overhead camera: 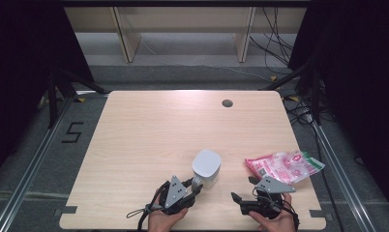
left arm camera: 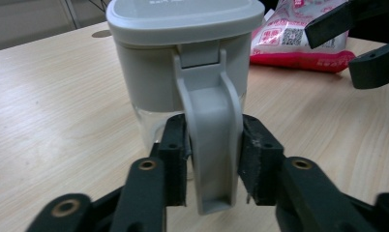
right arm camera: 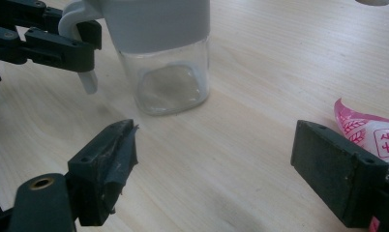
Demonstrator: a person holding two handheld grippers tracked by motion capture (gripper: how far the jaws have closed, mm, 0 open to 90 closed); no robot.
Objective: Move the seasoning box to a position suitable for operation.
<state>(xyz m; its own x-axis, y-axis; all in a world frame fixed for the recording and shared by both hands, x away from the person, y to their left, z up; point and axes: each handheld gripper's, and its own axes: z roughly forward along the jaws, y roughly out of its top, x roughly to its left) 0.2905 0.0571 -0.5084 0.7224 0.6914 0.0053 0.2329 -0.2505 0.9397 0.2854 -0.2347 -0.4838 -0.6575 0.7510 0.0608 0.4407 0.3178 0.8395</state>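
A clear jug [overhead camera: 205,166] with a grey lid and a grey handle [left arm camera: 212,145] stands upright on the wooden table [overhead camera: 149,140], near the front middle. My left gripper [overhead camera: 195,186] is shut on that handle, its pads [left arm camera: 175,159] pressing both sides. In the right gripper view the jug [right arm camera: 158,48] looks empty, and the left gripper [right arm camera: 81,43] grips it from the left. My right gripper [overhead camera: 243,188] stands open over bare table to the jug's right, nothing between its jaws. A pink and white snack bag [overhead camera: 284,166] lies flat just beyond it, near the right edge.
A round cable hole [overhead camera: 227,103] sits at the table's far side. Cables [overhead camera: 275,43] trail on the floor beyond the table, with metal rails [overhead camera: 37,159] along both sides. The table's front edge runs close under both hands.
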